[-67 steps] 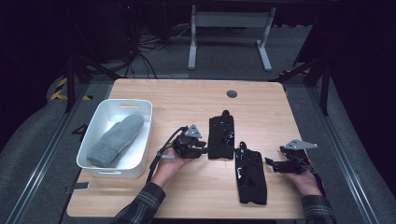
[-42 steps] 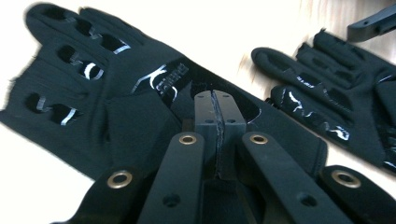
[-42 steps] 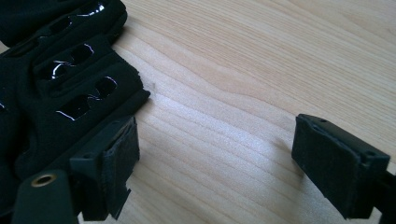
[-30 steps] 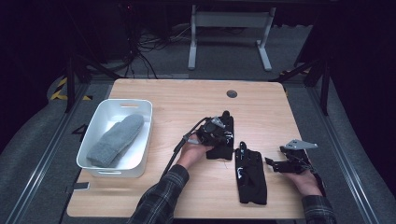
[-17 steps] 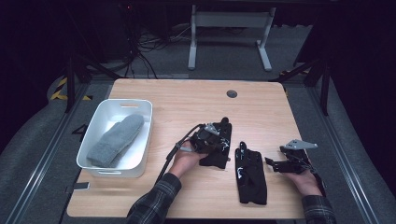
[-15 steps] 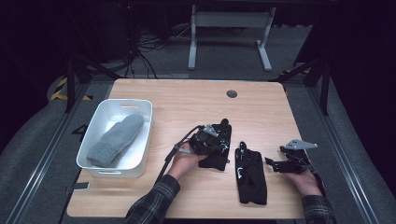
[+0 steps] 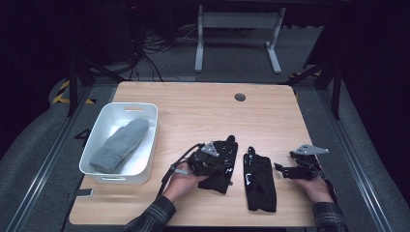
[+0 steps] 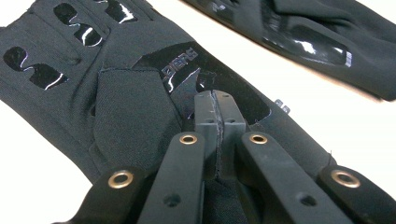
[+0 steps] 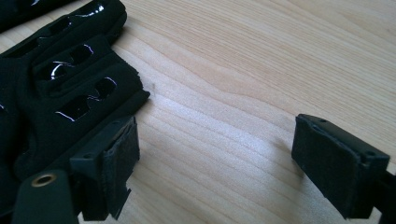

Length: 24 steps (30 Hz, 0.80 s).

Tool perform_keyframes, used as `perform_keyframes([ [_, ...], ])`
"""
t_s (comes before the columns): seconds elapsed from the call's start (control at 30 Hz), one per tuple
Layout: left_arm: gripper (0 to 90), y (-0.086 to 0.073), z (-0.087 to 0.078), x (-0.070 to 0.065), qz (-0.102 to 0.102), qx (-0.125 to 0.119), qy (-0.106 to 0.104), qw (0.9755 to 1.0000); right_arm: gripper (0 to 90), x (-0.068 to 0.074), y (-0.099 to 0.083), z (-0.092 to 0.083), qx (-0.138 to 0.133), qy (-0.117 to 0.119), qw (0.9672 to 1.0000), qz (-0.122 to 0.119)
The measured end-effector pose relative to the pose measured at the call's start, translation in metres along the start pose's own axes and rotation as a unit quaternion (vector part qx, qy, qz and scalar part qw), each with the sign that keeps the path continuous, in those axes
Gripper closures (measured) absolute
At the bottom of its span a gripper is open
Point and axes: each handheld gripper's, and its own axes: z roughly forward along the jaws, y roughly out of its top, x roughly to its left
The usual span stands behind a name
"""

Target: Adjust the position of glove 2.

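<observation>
Two black gloves lie on the wooden table [image 7: 203,111]. My left gripper [image 7: 218,162] is shut, its jaws pinched together on the fabric of the left black glove [image 7: 222,182], near its printed patch. In the left gripper view the closed jaw tips [image 8: 216,100] press into that glove [image 8: 70,93], and the other black glove [image 8: 303,28] lies beyond. My right gripper [image 7: 279,169] rests open on the table just right of the second black glove [image 7: 260,183]. In the right gripper view its jaws [image 9: 215,154] stand wide apart over bare wood, with the glove's fingers [image 9: 56,93] by the left jaw.
A white bin [image 7: 145,108] at the table's left holds a grey mitten [image 7: 121,145]. A round cable hole [image 7: 240,97] sits near the far edge. Bare wood spans the far half of the table. A metal stand and cables lie on the floor beyond.
My left hand reached to the left black glove, closed on it and pulled it toward the near edge and slightly left. The right gripper and the second glove stayed put.
</observation>
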Motion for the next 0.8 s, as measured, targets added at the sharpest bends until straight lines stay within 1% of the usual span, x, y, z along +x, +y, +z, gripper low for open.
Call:
perform_keyframes([
  [0.1,90.0,-0.004,-0.003,-0.005,-0.001,0.004,-0.006,1.0000,15.5,0.000,0.000,0.000,0.000,0.000,1.0000,0.000],
  [0.17,90.0,-0.006,-0.005,-0.011,0.002,0.008,-0.005,1.0000,15.5,0.000,0.000,0.000,0.000,-0.001,1.0000,0.000],
  [0.23,90.0,-0.010,-0.005,-0.015,0.002,0.007,-0.012,0.9999,15.5,0.000,0.000,0.000,0.000,-0.001,1.0000,0.000],
  [0.37,89.9,-0.013,-0.008,-0.022,0.005,0.013,-0.013,0.9998,15.5,0.000,0.000,0.000,0.001,-0.001,1.0000,0.000],
  [0.4,89.6,-0.013,-0.008,-0.022,0.004,0.010,-0.013,0.9999,15.5,0.000,0.000,0.000,0.001,-0.001,1.0000,0.000],
  [0.43,86.0,-0.013,-0.010,-0.023,0.000,0.002,-0.011,0.9999,15.5,0.000,0.000,0.000,0.001,-0.001,1.0000,0.000],
  [0.47,80.2,-0.012,-0.012,-0.022,-0.004,-0.006,-0.007,1.0000,15.5,0.000,0.000,0.000,0.001,-0.001,1.0000,0.000],
  [0.53,74.2,-0.011,-0.019,-0.022,-0.008,-0.026,0.003,0.9996,15.9,0.000,0.000,0.000,0.000,-0.003,1.0000,0.001],
  [0.57,70.2,-0.010,-0.022,-0.021,-0.010,-0.032,0.010,0.9994,16.6,0.001,0.000,0.000,0.000,-0.004,1.0000,0.001],
  [0.6,67.6,-0.009,-0.025,-0.021,-0.013,-0.035,0.017,0.9992,19.2,0.001,0.000,-0.001,-0.001,-0.004,1.0000,0.002],
  [0.63,66.0,-0.009,-0.028,-0.020,-0.013,-0.037,0.027,0.9989,23.4,0.001,0.000,-0.001,0.001,-0.006,1.0000,0.002],
  [0.7,60.3,-0.010,-0.036,-0.017,-0.020,-0.038,0.047,0.9979,33.3,0.003,0.002,-0.004,0.004,-0.005,1.0000,0.000],
  [0.77,56.6,-0.014,-0.042,-0.010,-0.040,-0.040,0.061,0.9965,43.3,0.007,0.003,-0.008,0.002,0.003,1.0000,-0.001],
  [0.8,53.6,-0.016,-0.043,-0.009,-0.046,-0.038,0.066,0.9960,49.3,0.009,0.004,-0.012,0.001,0.006,1.0000,-0.006],
])
